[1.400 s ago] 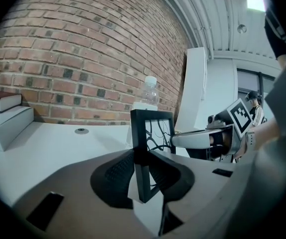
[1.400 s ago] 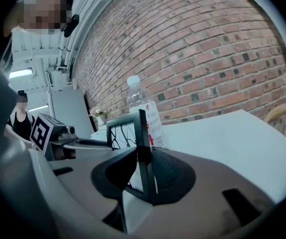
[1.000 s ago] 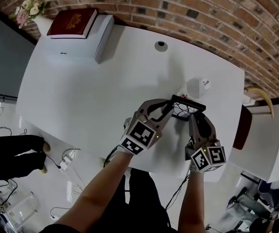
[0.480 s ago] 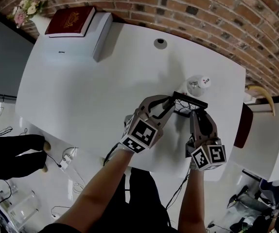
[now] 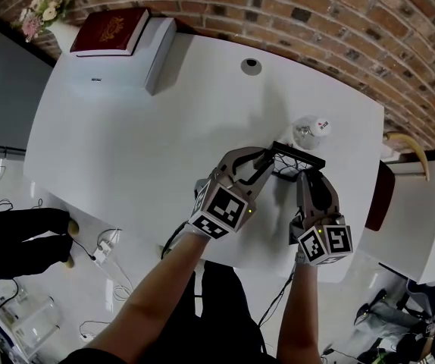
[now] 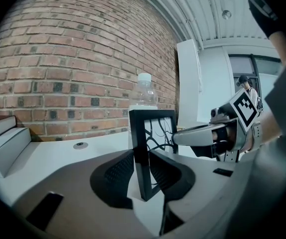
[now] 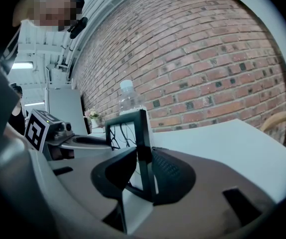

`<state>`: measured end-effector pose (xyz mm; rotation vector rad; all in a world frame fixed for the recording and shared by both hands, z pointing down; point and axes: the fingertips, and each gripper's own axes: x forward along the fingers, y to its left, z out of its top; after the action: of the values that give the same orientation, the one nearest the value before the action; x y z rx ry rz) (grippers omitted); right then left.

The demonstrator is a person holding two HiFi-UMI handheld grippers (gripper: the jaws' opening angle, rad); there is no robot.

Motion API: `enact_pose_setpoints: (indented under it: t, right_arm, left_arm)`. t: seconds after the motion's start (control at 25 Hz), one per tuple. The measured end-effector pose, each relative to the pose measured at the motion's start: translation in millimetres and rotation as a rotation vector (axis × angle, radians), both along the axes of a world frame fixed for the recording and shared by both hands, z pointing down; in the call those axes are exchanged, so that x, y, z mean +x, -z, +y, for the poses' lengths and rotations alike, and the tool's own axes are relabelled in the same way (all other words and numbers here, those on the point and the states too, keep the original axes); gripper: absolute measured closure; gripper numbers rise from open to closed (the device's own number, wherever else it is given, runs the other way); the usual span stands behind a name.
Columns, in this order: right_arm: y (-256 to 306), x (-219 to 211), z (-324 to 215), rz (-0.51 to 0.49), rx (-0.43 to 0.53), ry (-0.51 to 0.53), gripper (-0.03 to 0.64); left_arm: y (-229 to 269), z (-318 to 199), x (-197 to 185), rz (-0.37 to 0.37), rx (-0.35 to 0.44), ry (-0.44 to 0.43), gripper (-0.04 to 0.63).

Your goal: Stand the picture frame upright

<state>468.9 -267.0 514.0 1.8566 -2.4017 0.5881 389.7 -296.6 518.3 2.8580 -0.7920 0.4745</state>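
Note:
The black picture frame point(image 5: 298, 155) stands upright on the white table point(image 5: 164, 142), seen edge-on from above. My left gripper point(image 5: 267, 161) holds its left side bar point(image 6: 139, 148) between the pads. Its jaws have just been opening a little, and no gap shows beside the bar. On the other side, my right gripper point(image 5: 306, 177) is shut on the right side bar point(image 7: 142, 133). Each gripper also appears in the other's view: the right gripper point(image 6: 203, 136) and the left gripper point(image 7: 78, 141).
A clear plastic bottle point(image 5: 309, 131) stands just behind the frame. At the far left corner, a red book point(image 5: 111, 32) lies on a white box point(image 5: 157, 55) by some flowers point(image 5: 39, 12). A cable grommet point(image 5: 251, 67) sits near the brick wall. Chairs point(image 5: 377, 199) stand at the right.
From above, the frame now looks a little more edge-on than a second ago. Both grippers have kept their places at its two sides.

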Motion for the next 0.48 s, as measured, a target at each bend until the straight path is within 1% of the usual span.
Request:
enact_pose_setpoints:
  t: [0.48]
  right_arm:
    - [-1.4,-0.6,0.6,-0.006,-0.012,-0.002,0.515]
  left_arm:
    - [1.1,-1.6,-6.1,0.0,0.006,0.021,0.476]
